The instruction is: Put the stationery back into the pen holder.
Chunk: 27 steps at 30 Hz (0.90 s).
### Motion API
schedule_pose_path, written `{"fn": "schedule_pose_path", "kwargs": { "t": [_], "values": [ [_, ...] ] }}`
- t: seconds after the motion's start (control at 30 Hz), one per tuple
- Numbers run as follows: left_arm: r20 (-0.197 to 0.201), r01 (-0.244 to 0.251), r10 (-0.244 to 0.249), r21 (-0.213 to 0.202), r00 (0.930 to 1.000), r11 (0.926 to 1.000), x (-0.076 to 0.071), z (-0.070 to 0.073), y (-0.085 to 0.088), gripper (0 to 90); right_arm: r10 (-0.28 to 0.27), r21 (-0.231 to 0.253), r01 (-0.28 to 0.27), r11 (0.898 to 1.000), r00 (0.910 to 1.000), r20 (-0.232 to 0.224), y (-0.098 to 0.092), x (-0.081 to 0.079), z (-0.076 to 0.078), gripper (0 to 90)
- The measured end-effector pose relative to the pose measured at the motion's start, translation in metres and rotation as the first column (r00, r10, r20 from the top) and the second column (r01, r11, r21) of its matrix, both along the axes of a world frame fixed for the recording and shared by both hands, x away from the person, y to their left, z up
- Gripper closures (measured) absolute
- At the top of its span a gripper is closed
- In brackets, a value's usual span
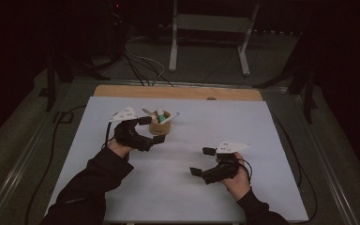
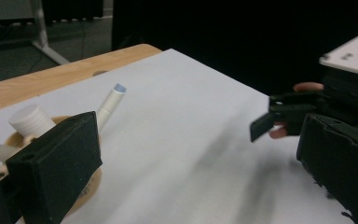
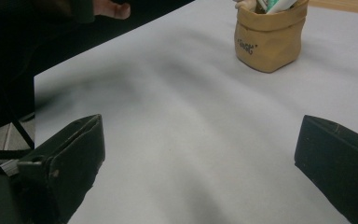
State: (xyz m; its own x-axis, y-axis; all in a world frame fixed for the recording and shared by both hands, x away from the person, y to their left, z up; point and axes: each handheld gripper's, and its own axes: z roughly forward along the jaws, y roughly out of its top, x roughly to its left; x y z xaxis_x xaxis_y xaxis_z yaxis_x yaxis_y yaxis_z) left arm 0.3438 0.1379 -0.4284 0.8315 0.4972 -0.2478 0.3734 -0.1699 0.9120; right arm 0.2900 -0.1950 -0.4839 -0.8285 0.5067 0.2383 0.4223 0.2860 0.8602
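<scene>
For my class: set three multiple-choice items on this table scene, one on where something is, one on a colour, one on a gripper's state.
1. Where does the tan pouch stand?
A. beside the left gripper
B. beside the right gripper
C. off the table

2. What colour is the sheet covering the table?
A. red
B. white
C. green

3. How do the right gripper's jaws stand?
A. shut on a pen
B. shut, holding nothing
C. wide apart, holding nothing

Answers: 1 A, the high view shows the pouch at the left gripper's jaws. 2 B, every view shows it white. 3 C, only bare sheet lies between them.
</scene>
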Motion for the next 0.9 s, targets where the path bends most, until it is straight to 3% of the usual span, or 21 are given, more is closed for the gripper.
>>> {"fn": "schedule_pose_path", "kwargs": {
  "t": [0.47, 0.9],
  "values": [
    [0.012, 0.044, -0.044, 0.000, 0.9990, 0.9990, -0.031, -0.020, 0.015, 0.3, -0.004, -0.003, 0.004, 1.000, 1.0000, -0.001, -0.004, -0.003, -0.001, 1.7],
    [0.045, 0.042, -0.045, 0.067, 0.9979, 0.9969, -0.059, -0.053, 0.024, 0.3, -0.002, -0.013, 0.002, 1.000, 1.0000, -0.002, -0.006, -0.004, -0.006, 1.7]
  ]
}}
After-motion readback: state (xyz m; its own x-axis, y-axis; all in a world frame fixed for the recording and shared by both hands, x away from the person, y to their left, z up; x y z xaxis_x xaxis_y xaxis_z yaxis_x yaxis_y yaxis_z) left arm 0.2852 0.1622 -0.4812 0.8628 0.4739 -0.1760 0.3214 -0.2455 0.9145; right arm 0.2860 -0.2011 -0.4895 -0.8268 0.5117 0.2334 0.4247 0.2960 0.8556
